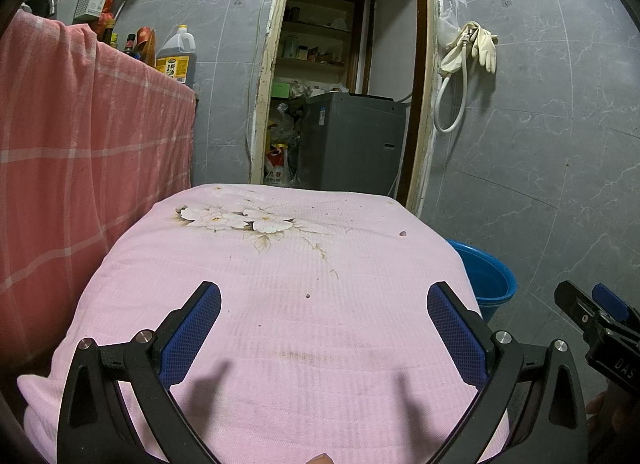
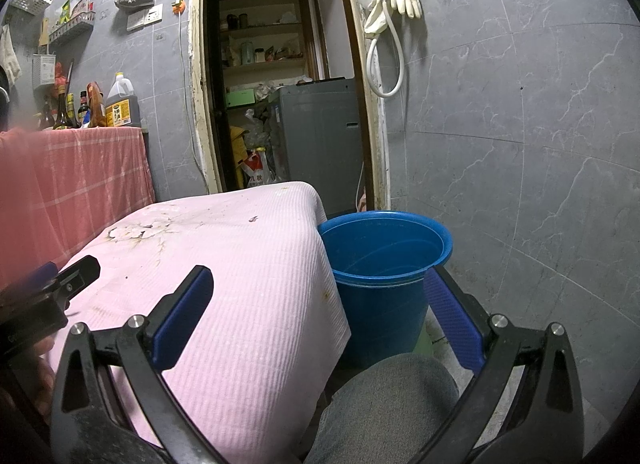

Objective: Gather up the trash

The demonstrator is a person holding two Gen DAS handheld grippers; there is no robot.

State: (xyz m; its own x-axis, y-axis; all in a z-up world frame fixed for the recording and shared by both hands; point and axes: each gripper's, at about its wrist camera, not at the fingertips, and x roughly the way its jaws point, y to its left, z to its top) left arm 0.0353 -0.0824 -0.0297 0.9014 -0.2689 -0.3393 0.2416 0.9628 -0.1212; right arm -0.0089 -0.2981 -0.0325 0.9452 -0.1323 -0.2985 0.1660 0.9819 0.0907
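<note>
As both pairs of fingers stand spread wide and grasp nothing, the left gripper (image 1: 324,300) fills the bottom of its frame above the pink cloth (image 1: 280,304) covering the worktop, and the right gripper (image 2: 318,288) straddles the cloth's right corner and the bucket (image 2: 380,296). A grey-clad knee (image 2: 384,404) shows at the lower centre of the right view. On the cloth lie small scraps: a dark crumb (image 1: 308,296) at mid-frame and a purplish scrap (image 1: 403,232) farther back, right of the flower print (image 1: 240,220). The blue bucket stands on the floor just beside the worktop's right edge. Beyond, an orange checked cloth (image 1: 80,144) hangs at the left, an oil jug (image 1: 178,56) above it, and gloves (image 1: 480,44) hang on the tiled wall right of the doorway (image 1: 348,64).
</note>
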